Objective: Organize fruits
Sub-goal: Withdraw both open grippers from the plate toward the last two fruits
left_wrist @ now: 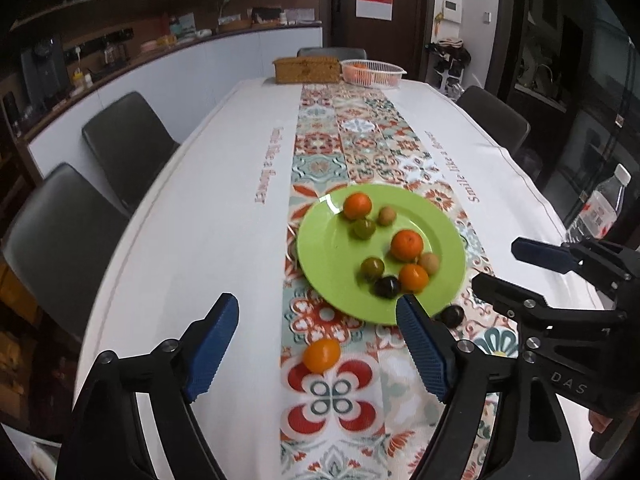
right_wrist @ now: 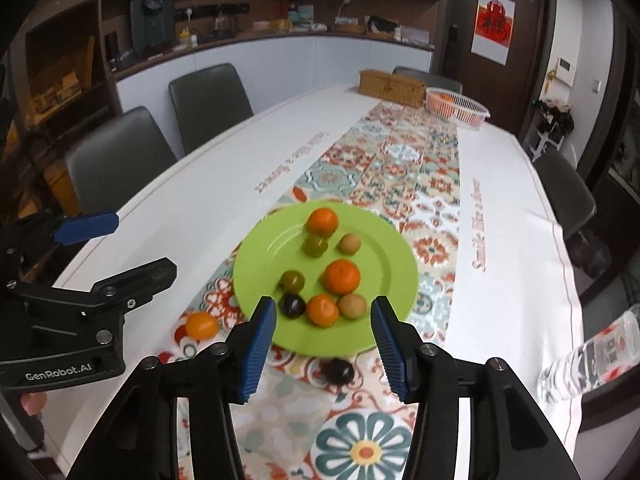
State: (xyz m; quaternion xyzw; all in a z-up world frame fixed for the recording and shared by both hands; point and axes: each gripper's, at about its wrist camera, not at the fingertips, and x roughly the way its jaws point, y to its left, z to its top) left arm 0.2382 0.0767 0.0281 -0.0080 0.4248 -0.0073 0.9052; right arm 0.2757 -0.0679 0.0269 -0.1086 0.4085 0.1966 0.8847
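Fruit sorting partly complete: eight pieces on the plate, two loose on the tabletop.

Left claw point(left_wrist: 316, 344) and right claw point(right_wrist: 323, 342) both stand spread, holding nothing. Ahead of both lies the green plate point(left_wrist: 332, 248) carrying three oranges, two green fruits, two tan fruits and one dark plum. Remaining, by judgement: one yellow-orange fruit point(left_wrist: 321, 355) between the left claw's jaws, and one dark fruit point(right_wrist: 338, 370) between the right claw's jaws, just off the plate's near rim.

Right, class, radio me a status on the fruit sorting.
Both grippers open, empty. Eight fruits on green plate. Orange fruit and dark fruit loose on table runner. Nothing blocking.
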